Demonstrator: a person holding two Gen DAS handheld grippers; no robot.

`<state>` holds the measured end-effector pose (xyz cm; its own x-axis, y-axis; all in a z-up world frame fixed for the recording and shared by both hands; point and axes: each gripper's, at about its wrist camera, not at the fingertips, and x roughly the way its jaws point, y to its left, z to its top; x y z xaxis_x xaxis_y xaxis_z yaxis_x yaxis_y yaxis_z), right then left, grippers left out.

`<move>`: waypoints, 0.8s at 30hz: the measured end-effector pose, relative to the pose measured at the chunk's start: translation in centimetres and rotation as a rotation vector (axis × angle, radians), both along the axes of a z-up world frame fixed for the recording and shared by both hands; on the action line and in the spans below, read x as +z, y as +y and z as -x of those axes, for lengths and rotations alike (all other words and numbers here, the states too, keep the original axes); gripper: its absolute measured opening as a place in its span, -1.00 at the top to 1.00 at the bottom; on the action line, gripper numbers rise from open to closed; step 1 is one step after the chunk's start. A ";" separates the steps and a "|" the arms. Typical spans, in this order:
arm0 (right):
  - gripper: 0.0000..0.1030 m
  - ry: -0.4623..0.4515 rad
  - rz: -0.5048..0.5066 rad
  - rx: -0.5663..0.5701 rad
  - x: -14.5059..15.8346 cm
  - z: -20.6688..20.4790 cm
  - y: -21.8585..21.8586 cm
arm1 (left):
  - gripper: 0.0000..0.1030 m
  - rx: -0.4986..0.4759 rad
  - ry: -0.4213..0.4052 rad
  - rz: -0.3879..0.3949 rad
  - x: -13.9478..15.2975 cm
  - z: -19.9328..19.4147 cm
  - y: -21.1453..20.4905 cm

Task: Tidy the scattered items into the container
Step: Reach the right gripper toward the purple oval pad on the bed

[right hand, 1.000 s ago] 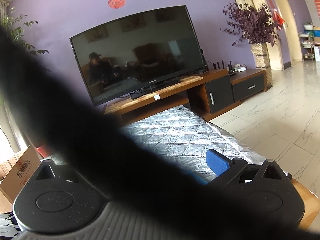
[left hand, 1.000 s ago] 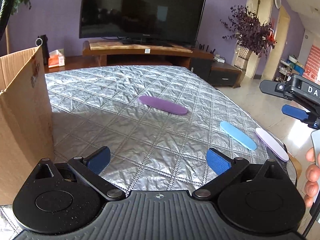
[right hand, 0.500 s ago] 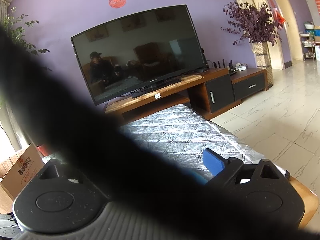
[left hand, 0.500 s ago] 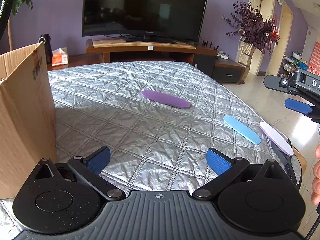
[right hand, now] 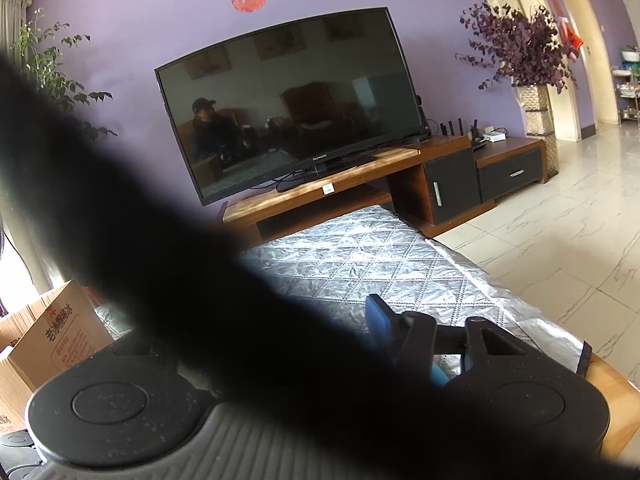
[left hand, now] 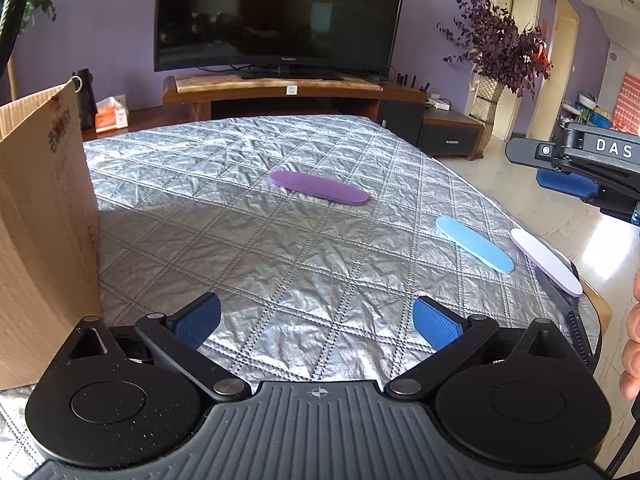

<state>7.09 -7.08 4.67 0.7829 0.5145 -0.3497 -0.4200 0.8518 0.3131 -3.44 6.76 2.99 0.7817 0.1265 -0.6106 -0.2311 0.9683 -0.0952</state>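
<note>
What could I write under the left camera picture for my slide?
Left gripper open over a silver quilted cover, three flat oval pieces waiting beside a cardboard box.

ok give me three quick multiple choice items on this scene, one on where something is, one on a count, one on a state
1. Where is the cardboard box?
A. at the left edge of the quilt
B. under the tv stand
C. between the blue and pale strips

2. How many flat oval strips lie on the quilt?
A. one
B. three
C. five

3. How does the left claw stand?
A. shut on a strip
B. open, nothing between its pads
C. shut on the box flap

Answers: 1 A, the box stands at the left beside the quilt. 2 B, a purple strip, a blue strip and a pale strip. 3 B, its blue pads stand wide apart over bare quilt.
</note>
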 end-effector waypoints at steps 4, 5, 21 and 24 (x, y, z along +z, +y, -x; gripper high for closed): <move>0.05 0.005 0.000 -0.001 0.0 -0.1 0.0 | -0.99 0.019 -0.001 0.007 0.1 0.0 0.4; 0.03 0.006 0.000 -0.002 0.0 -0.1 0.0 | -0.99 0.023 0.000 0.007 0.1 0.0 0.5; -0.61 0.045 0.040 0.023 -0.7 -1.0 -0.1 | -0.99 0.064 0.040 -0.031 -0.3 -0.7 1.3; -0.61 0.071 0.064 0.046 -1.0 -1.9 0.2 | -0.99 0.061 0.030 -0.049 -0.2 -0.6 1.1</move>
